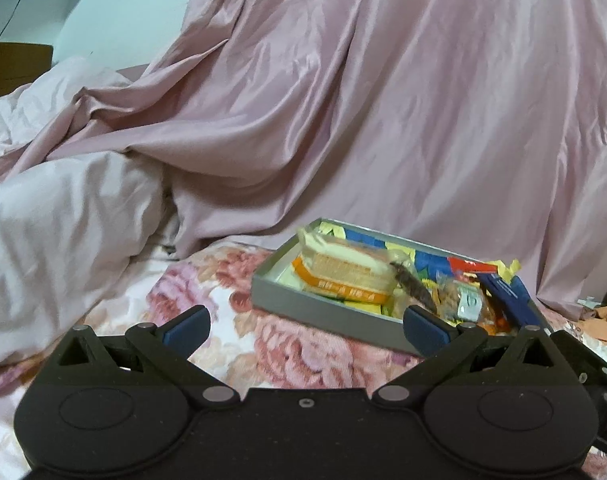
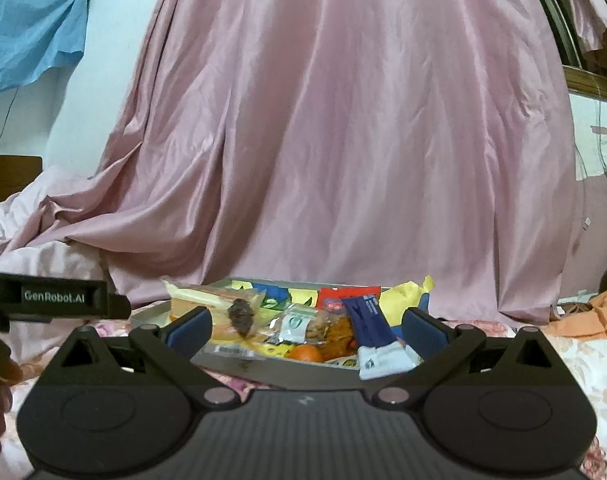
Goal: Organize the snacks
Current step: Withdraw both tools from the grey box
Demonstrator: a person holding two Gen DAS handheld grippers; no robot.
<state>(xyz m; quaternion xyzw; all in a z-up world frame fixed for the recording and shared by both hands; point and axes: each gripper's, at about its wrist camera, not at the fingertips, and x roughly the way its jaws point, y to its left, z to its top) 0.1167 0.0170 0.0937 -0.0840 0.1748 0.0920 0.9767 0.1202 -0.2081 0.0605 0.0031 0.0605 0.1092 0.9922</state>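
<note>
A shallow grey box (image 1: 311, 308) full of snacks lies on the floral bedsheet; it also shows in the right wrist view (image 2: 263, 372). Inside are a wafer packet with orange trim (image 1: 345, 274), a dark snack in clear wrap (image 2: 241, 316), a nut packet (image 2: 303, 322), a small orange (image 2: 305, 354) and a navy-and-white sachet (image 2: 373, 332) leaning over the front rim. My left gripper (image 1: 305, 326) is open and empty, just in front of the box's left part. My right gripper (image 2: 307, 326) is open and empty, facing the box's front.
A pink satin curtain (image 2: 343, 140) hangs behind the box. A crumpled pale duvet (image 1: 55, 224) lies to the left. Orange cloth (image 2: 583, 316) lies at right. The left gripper's body (image 2: 55, 298) shows at the right view's left edge.
</note>
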